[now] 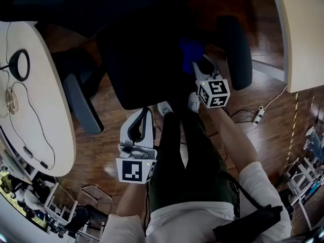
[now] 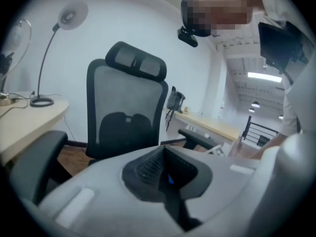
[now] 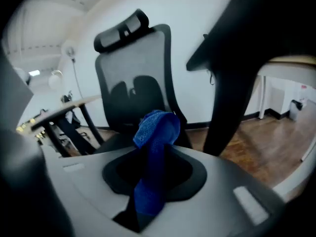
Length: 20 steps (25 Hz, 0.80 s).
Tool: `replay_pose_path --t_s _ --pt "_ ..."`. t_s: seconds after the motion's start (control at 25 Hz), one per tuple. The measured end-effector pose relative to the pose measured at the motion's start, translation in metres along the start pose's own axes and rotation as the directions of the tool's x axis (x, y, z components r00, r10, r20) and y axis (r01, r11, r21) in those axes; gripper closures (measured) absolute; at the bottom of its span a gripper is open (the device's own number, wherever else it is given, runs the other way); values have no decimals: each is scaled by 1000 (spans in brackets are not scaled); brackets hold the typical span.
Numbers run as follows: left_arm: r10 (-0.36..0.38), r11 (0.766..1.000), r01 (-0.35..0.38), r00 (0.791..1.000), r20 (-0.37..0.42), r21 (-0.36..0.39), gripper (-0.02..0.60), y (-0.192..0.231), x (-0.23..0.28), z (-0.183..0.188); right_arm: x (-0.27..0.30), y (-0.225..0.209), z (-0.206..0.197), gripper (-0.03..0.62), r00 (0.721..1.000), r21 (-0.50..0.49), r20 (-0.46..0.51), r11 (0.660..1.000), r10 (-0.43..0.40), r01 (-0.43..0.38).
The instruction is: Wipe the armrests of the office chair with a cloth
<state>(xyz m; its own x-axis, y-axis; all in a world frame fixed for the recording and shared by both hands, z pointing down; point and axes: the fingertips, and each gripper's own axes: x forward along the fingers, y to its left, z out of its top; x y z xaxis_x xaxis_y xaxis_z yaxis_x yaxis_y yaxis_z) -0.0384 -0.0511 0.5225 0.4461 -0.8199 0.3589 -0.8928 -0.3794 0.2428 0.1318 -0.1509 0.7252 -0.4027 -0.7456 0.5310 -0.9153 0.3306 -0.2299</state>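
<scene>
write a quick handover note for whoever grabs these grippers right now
Left gripper: jaws shut, empty, held back from the office chair.
Right gripper: shut on the blue cloth, held over the seat, apart from the armrest at the head view's right.
The other armrest is beside the desk.
Done: the cloth is in the gripper. The pictures show no wiping.
Left: wipe both armrests.

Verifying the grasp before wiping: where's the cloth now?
The cloth is clamped in the right gripper, standing up out of its jaws. In the head view it shows blue between the chair seat and an armrest.
</scene>
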Motion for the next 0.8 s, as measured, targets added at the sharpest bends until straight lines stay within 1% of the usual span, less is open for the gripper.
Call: replay_pose_path --t_s 0.04,0.12,0.2,0.28,0.32,0.4,0.44,0.52,0.56,0.6,0.68,0.72,0.8 --pt "3 1000 -3 1000 25 5 581 -2 -6 19 -30 28 26 500 997 -2 30 997 75 -75" --pt "-4 1000 2 998 64 20 581 -11 -28 64 -108 82 90 500 975 -17 102 981 196 -195" --pt "-7 999 4 995 95 38 581 -27 -63 114 -195 119 163 500 948 -39 188 966 258 -255" --pt "6 998 -15 989 145 62 581 -43 -99 164 -266 140 233 500 915 -106 279 956 291 -272" --pt "19 996 -35 982 187 80 581 -49 -111 190 -290 148 269 500 892 -154 327 949 311 -275" --pt "48 989 -85 960 277 124 581 -62 -134 243 -327 156 330 500 844 -238 419 937 335 -254" --pt "55 984 -105 950 307 147 581 -72 -150 266 -348 159 352 500 825 -256 455 937 335 -239" --pt "65 972 -133 944 323 192 581 -102 -187 294 -398 165 380 500 795 -270 507 937 334 -221" --pt "76 969 -149 940 333 198 581 -118 -204 306 -424 167 391 500 781 -277 527 936 336 -217" --pt "88 968 -165 929 359 188 581 -136 -219 318 -448 167 400 500 766 -286 543 934 342 -215" --pt "101 969 -185 901 423 162 581 -171 -248 336 -491 169 408 499 739 -314 567 925 364 -216" --pt "100 969 -187 893 439 160 581 -186 -261 337 -509 170 406 499 732 -326 567 919 377 -222" --pt "95 966 -191 891 444 175 580 -212 -283 331 -537 173 395 497 728 -335 556 910 401 -245"
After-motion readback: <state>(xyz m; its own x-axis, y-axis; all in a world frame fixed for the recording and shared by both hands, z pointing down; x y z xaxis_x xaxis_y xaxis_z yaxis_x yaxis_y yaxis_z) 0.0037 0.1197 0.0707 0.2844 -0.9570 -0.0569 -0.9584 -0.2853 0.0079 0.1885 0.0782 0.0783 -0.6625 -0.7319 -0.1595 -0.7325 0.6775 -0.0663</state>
